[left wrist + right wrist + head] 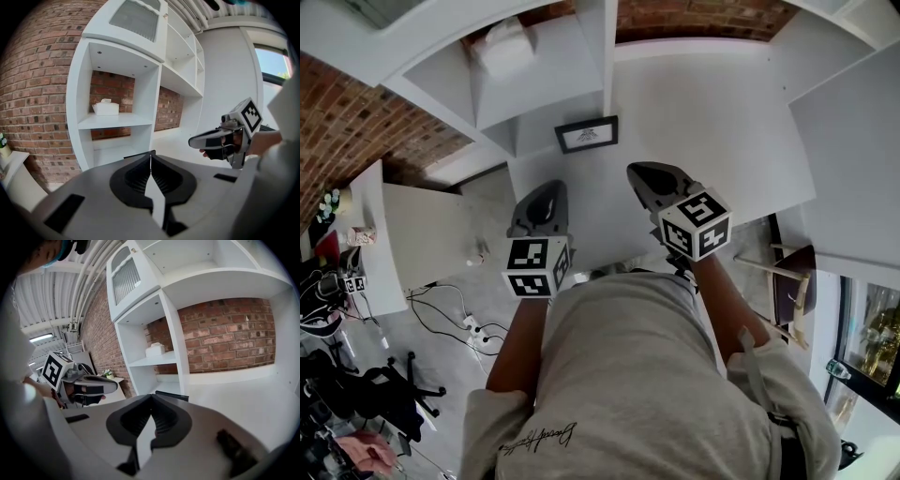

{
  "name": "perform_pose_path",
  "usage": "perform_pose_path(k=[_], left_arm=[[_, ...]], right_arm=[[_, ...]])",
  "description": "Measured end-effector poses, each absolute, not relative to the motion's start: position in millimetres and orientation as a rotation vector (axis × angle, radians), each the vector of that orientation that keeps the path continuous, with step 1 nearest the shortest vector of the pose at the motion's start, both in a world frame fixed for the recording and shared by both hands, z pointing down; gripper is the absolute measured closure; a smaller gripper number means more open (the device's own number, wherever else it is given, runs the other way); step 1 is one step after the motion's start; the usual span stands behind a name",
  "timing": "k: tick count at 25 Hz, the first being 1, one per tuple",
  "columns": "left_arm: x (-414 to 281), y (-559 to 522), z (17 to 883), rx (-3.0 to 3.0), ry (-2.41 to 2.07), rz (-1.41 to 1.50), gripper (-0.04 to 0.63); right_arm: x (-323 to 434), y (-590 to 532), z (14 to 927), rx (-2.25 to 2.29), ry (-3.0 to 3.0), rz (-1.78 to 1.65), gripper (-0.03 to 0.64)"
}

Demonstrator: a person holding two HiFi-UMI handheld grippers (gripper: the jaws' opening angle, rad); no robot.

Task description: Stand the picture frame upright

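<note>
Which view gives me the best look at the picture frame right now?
The head view: the picture frame shows whole there, a dark border around a pale face. The left gripper view catches only a thin dark edge of it beyond the jaws, and the right gripper view likewise shows just a dark sliver.

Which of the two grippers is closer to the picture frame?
The right gripper: its tip lies nearer the picture frame than that of the left gripper.
</note>
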State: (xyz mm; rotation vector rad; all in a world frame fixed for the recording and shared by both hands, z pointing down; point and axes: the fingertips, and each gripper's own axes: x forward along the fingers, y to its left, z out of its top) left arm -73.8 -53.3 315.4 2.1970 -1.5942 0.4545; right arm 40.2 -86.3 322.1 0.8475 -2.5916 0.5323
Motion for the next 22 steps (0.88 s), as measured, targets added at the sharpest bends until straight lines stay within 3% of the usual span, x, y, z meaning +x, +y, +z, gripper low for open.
perform_pose_path(k=[22], left_arm=[[-68.4,-51.6,320.3,2.184,-1.572,0.454,0.577]], right_arm=[[36.4,-80.7,328.3,0.818,-2.589,0.547,0.589]])
